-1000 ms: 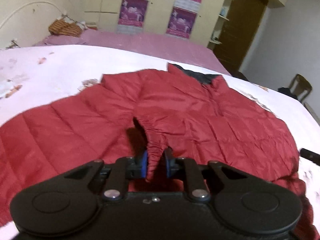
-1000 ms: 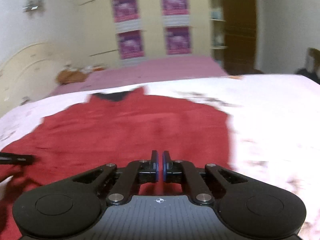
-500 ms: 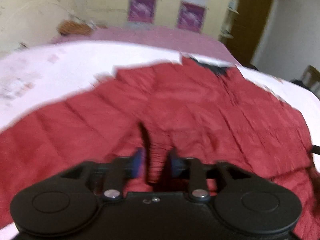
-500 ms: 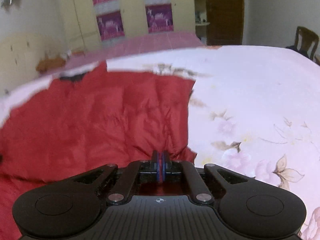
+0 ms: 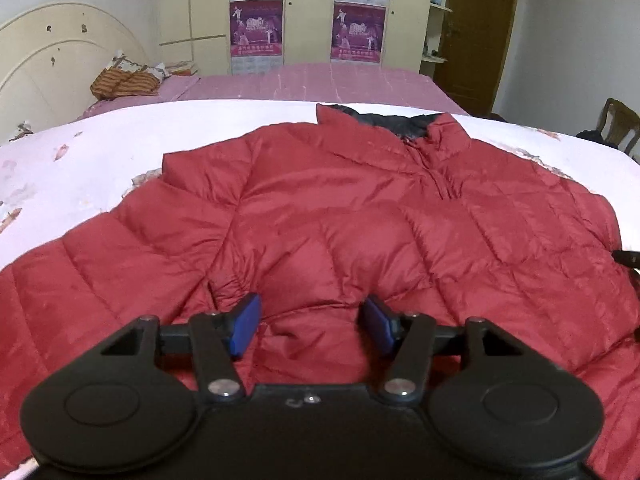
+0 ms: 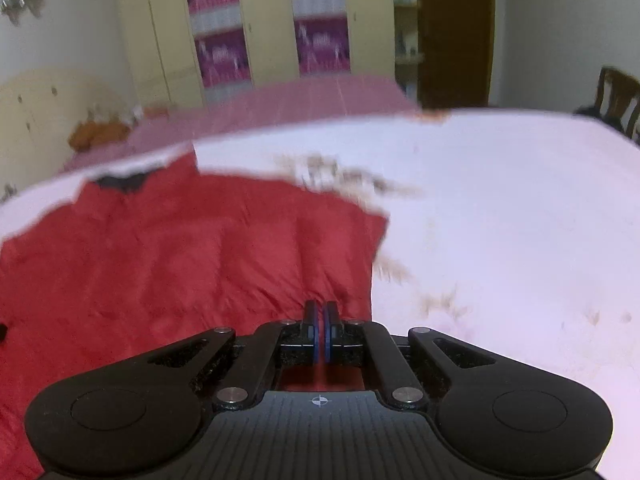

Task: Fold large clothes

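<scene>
A large red quilted jacket (image 5: 340,216) with a dark-lined collar lies spread on a white floral bedsheet (image 5: 80,156). My left gripper (image 5: 310,326) is open just above the jacket's lower middle, with loose red fabric between its blue pads (image 5: 244,324) but not clamped. In the blurred right wrist view the jacket (image 6: 180,248) fills the left half. My right gripper (image 6: 321,320) is shut at the jacket's right edge, with red fabric showing right behind the closed jaws; whether it pinches the fabric I cannot tell.
The bedsheet (image 6: 500,220) stretches bare to the right of the jacket. Behind lie a pink-covered bed (image 5: 300,84), a striped bag (image 5: 120,84), wardrobes with posters (image 5: 256,28), a brown door (image 5: 476,32) and a wooden chair (image 5: 616,128).
My left gripper has opened and let go of the red fabric fold, which now lies flat. My right gripper has stayed shut and swung toward the jacket's right edge.
</scene>
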`<move>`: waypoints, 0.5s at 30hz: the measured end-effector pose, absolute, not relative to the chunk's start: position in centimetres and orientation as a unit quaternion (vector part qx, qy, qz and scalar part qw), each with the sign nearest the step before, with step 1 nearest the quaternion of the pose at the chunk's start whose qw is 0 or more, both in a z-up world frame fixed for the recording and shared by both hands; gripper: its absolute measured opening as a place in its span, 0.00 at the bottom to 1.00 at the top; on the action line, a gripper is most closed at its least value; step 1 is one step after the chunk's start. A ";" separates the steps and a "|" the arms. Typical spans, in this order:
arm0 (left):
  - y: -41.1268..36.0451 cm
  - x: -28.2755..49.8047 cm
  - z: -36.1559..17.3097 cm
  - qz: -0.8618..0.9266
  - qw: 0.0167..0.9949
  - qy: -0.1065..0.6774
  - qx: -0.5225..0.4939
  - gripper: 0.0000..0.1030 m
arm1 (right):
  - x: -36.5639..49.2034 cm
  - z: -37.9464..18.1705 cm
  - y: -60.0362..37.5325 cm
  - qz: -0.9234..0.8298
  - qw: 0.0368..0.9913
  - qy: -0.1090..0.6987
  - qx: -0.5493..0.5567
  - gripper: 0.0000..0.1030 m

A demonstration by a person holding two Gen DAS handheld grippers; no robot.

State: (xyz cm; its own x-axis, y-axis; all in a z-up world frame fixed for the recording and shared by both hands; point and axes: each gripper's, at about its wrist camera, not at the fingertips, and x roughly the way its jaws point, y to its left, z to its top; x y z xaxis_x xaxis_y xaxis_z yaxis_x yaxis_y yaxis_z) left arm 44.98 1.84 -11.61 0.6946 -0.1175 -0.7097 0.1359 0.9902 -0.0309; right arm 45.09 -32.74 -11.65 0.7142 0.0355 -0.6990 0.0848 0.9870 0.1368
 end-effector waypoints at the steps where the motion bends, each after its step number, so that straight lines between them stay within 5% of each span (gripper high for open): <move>1: 1.9 44.9 -11.7 -0.069 0.920 0.384 0.011 0.56 | 44.9 -12.0 -32.8 -0.012 0.924 0.374 0.079 0.02; 15: 1.2 46.6 -11.9 -0.070 0.923 0.378 0.025 0.55 | 44.8 -11.5 -32.2 -0.016 0.924 0.376 0.069 0.02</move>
